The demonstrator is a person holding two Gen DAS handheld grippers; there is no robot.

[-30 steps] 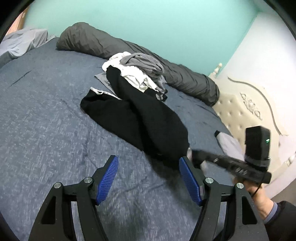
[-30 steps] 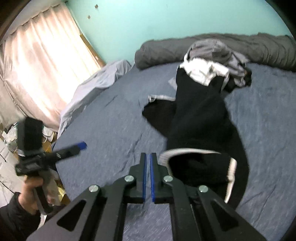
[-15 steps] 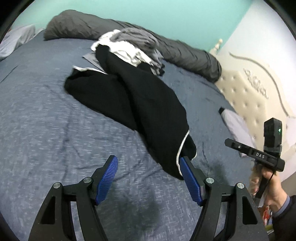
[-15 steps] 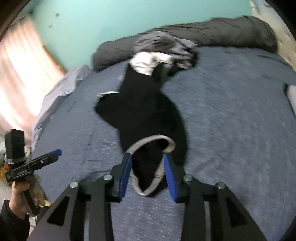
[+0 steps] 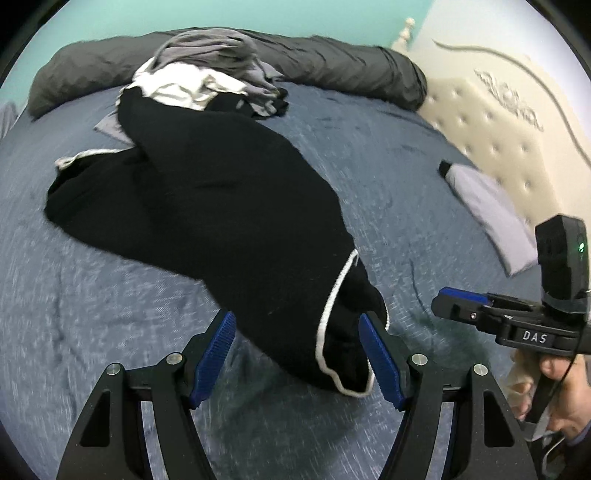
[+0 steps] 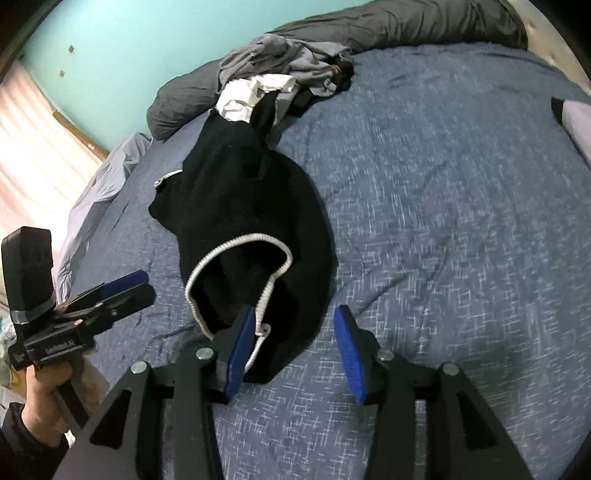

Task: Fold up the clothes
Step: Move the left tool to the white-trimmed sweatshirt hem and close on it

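Bare blue bedspread lies open right of the black garment; clothes pile crowds the far side.

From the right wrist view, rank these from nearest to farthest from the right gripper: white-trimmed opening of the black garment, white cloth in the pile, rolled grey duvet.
From the right gripper:
1. White-trimmed opening of the black garment, just ahead, touching the left finger.
2. White cloth, farther up the bed, in the clothes pile.
3. Rolled grey duvet, along the far edge by the wall.

Dim indoor light, bright curtained window at left, motion blur, fisheye edges dark and curved
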